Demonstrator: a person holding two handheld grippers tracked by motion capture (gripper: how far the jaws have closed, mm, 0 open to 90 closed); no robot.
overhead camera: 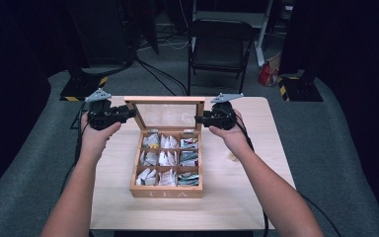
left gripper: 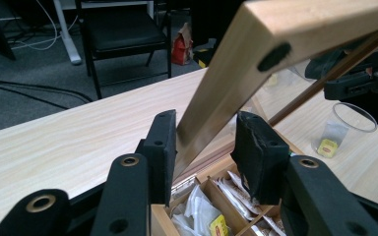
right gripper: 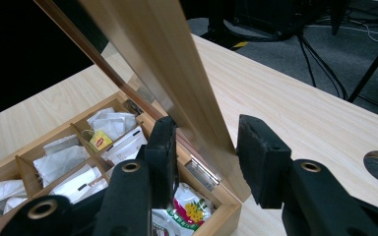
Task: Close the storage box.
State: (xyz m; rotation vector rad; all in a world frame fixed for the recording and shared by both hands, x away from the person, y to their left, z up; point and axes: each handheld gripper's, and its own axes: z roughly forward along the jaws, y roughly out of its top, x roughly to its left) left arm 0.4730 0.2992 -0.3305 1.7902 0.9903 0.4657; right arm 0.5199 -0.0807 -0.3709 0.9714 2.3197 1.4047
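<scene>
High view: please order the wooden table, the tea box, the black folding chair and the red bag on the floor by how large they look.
1. wooden table
2. tea box with its lid up
3. black folding chair, farther away, so unsure
4. red bag

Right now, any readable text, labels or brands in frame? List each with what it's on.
"TEA": on the front wall of the wooden tea box, high view.
Yellow tag on a tea bag in the box: has a logo, too blurred to read.
Yellow tag of the tea bag in the clear plastic cup: too small to read.
Flowered packet in the box's corner compartment: print not legible.
Nothing else readable.
</scene>
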